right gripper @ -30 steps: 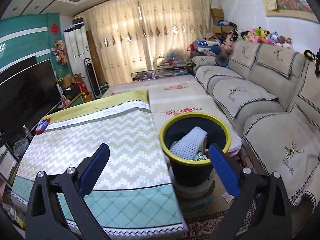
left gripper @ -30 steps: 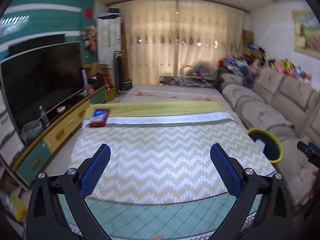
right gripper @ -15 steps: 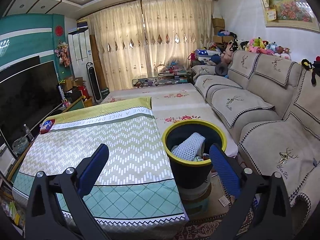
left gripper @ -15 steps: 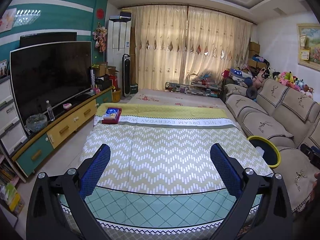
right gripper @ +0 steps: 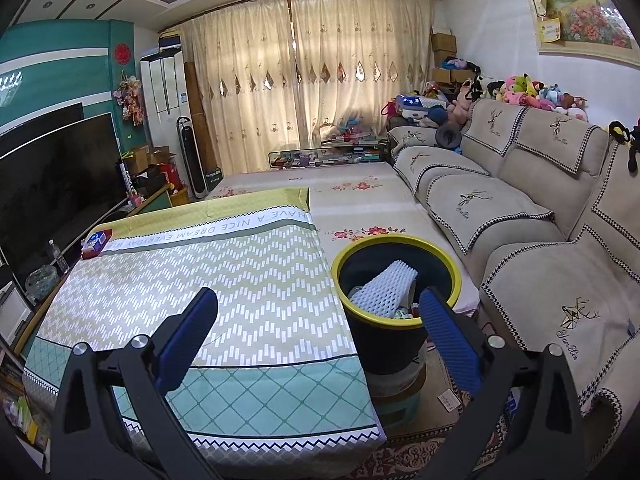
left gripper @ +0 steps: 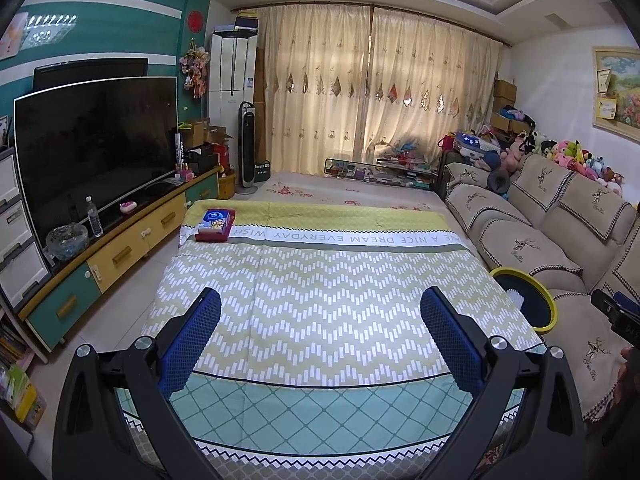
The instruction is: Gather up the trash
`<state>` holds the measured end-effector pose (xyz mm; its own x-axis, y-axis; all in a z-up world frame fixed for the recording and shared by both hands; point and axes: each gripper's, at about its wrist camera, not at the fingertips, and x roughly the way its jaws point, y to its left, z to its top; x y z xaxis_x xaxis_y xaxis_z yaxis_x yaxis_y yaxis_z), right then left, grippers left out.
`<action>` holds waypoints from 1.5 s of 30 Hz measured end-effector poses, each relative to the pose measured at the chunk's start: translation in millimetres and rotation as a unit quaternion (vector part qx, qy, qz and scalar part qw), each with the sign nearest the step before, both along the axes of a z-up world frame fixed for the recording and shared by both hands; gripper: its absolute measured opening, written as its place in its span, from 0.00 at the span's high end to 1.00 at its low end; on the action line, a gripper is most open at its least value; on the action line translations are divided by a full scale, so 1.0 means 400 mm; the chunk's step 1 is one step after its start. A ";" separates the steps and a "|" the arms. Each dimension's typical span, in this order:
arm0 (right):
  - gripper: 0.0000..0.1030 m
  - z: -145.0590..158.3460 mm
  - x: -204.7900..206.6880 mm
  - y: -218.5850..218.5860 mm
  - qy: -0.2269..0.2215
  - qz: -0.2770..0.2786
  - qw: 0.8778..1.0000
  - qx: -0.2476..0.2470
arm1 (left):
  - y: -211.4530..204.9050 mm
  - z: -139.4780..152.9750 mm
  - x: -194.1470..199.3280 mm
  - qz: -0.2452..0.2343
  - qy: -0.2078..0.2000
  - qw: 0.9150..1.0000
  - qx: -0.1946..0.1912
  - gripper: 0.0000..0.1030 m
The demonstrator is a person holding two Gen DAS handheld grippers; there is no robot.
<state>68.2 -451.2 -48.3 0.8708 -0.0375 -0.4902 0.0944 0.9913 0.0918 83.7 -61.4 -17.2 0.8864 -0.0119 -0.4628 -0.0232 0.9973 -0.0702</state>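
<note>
I held the left gripper (left gripper: 320, 320) above the near end of the table (left gripper: 320, 288), jaws spread wide with nothing between the blue pads. The right gripper (right gripper: 318, 320) was just as wide and just as empty, hanging over the table's near right corner. The trash bin (right gripper: 396, 344), black with a yellow rim, stood on the floor just beside the table's right edge, between it and the sofa (right gripper: 520, 216). A white ribbed piece of foam (right gripper: 382, 290) leaned inside it on top of other scraps; those were too small and shadowed for me to name. From the left wrist view the bin (left gripper: 524, 304) showed only as a yellow ring at the right side. On the zigzag tablecloth the one loose thing was a red and blue box (left gripper: 216, 224) at the far left corner, well apart from both grippers. A television (left gripper: 96, 148) stood along the left wall.
</note>
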 end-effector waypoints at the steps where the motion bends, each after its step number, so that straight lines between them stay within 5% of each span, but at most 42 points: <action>1: 0.07 0.000 0.000 0.000 0.000 0.000 1.000 0.000 | -0.001 -0.001 -0.001 0.000 0.000 1.000 0.000 0.05; 45: 0.07 -0.003 0.005 0.004 0.004 -0.001 1.000 0.001 | 0.000 -0.016 0.006 -0.007 0.008 1.000 0.000 0.05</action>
<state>70.3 -449.5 -49.5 0.8670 -0.0375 -0.4969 0.0967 0.9909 0.0938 86.2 -61.4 -23.5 0.8790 -0.0247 -0.4763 -0.0097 0.9975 -0.0697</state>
